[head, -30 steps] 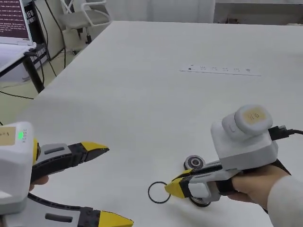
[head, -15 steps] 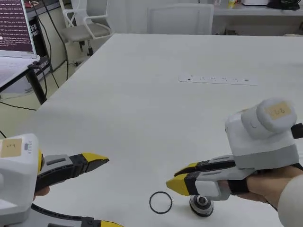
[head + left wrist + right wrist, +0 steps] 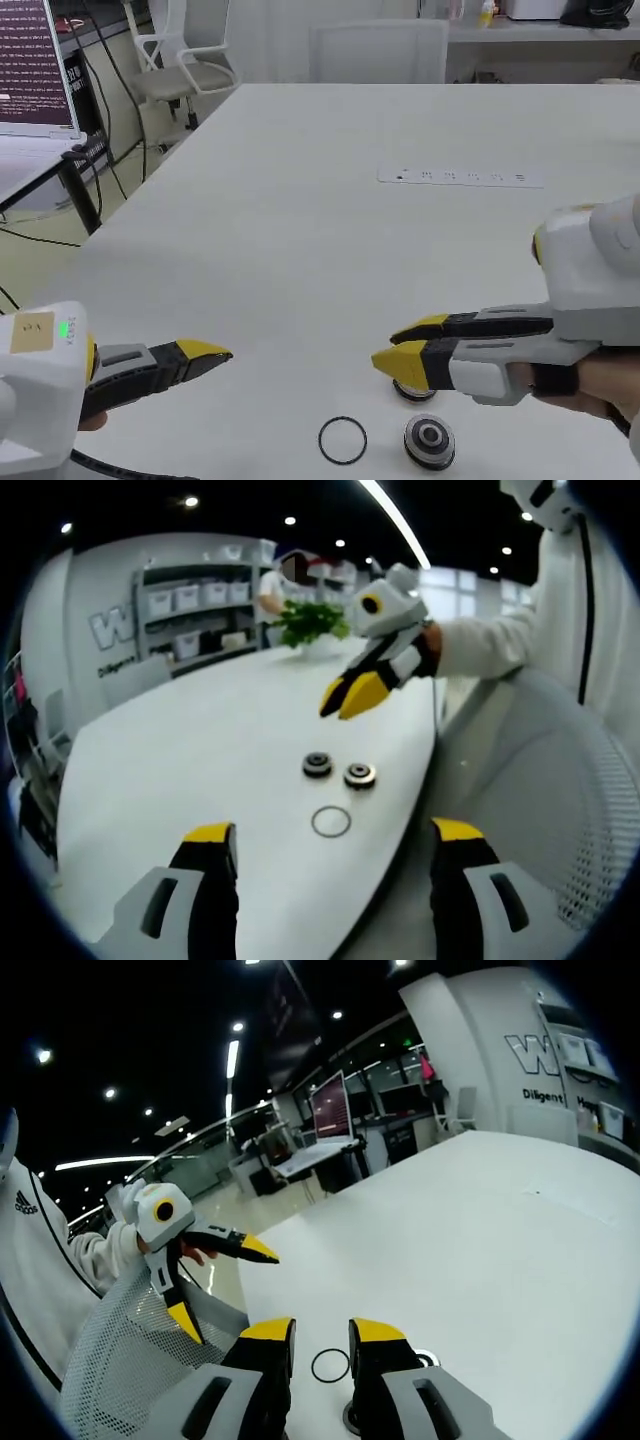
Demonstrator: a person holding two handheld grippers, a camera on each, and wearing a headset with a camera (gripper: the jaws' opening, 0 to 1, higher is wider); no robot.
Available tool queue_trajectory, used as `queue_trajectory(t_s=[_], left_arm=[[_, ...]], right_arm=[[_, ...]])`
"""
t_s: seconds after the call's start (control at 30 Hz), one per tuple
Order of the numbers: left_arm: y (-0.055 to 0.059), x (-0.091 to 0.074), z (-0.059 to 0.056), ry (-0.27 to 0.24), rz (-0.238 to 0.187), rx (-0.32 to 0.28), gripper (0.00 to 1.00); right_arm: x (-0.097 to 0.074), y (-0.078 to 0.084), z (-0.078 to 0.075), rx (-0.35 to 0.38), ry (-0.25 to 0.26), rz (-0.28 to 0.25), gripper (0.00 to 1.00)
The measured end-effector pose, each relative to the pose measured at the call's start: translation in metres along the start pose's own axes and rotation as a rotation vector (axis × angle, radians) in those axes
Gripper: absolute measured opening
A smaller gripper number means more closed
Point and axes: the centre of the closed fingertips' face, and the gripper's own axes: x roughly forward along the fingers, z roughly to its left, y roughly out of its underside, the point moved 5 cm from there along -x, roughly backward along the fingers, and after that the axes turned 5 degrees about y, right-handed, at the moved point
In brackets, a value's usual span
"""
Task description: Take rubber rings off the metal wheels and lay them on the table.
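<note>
Hovering empty above the surface (image 3: 300,250), right gripper (image 3: 388,347) narrowly parted, left gripper (image 3: 332,830) wide, with one rubber ring (image 3: 343,441) lying flat beside the near metal wheel (image 3: 430,441); the next one, seemingly on the far wheel (image 3: 412,391), calls for a rim pinch.

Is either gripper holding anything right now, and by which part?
Nothing is held. The left gripper gapes wide; the right gripper has its jaws slightly apart and bare. The rubber ring lies on the table beside a metal wheel.
</note>
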Motion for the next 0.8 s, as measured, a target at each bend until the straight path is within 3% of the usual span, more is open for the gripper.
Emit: queue_trajectory(t_s=[0.2,0.3,0.5,0.67,0.8], left_arm=[[0.0,-0.001,0.001,-0.002,0.001,0.011,0.8],[-0.005,-0.004,0.001,-0.004,-0.022,0.026,0.81],[-0.012,-0.007,-0.002,-0.004,-0.026,0.037,0.85],[-0.027,-0.01,-0.004,0.004,-0.024,0.076,0.85],[-0.055,-0.013,-0.007,0.024,-0.09,0.106,0.83]], right_arm=[[-0.012,-0.007,-0.005,-0.018,0.016,-0.055,0.26],[-0.019,-0.007,-0.009,-0.021,0.023,-0.072,0.27],[-0.032,-0.008,-0.019,0.003,0.054,-0.115,0.3],[-0.041,-0.001,-0.029,0.023,0.085,-0.114,0.31],[-0.045,0.006,-0.037,0.056,0.1,-0.109,0.32]])
